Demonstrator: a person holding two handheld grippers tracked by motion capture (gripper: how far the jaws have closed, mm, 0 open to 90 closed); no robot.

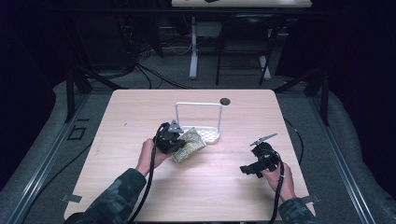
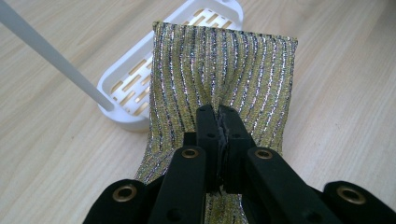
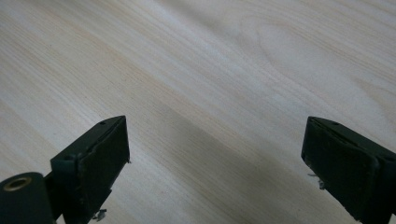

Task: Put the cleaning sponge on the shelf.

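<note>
A gold and silver striped cloth (image 2: pixel 224 65) is pinched at a fold by my left gripper (image 2: pixel 219 114), whose jaws are shut on it. In the high view the cloth (image 1: pixel 190 144) hangs from the left gripper (image 1: pixel 175 142) just in front of a white rack (image 1: pixel 198 122) with a slotted tray and a tall wire handle. The cloth's far edge lies over the tray (image 2: pixel 126 88). My right gripper (image 1: pixel 247 169) rests low at the table's right side, and its jaws (image 3: pixel 215 158) stand wide open over bare wood with nothing between them.
The light wooden table (image 1: pixel 140 112) has a small dark round spot (image 1: pixel 225 101) near its far edge. Beyond the table are a dark floor, cables and the legs of another table (image 1: pixel 193 56).
</note>
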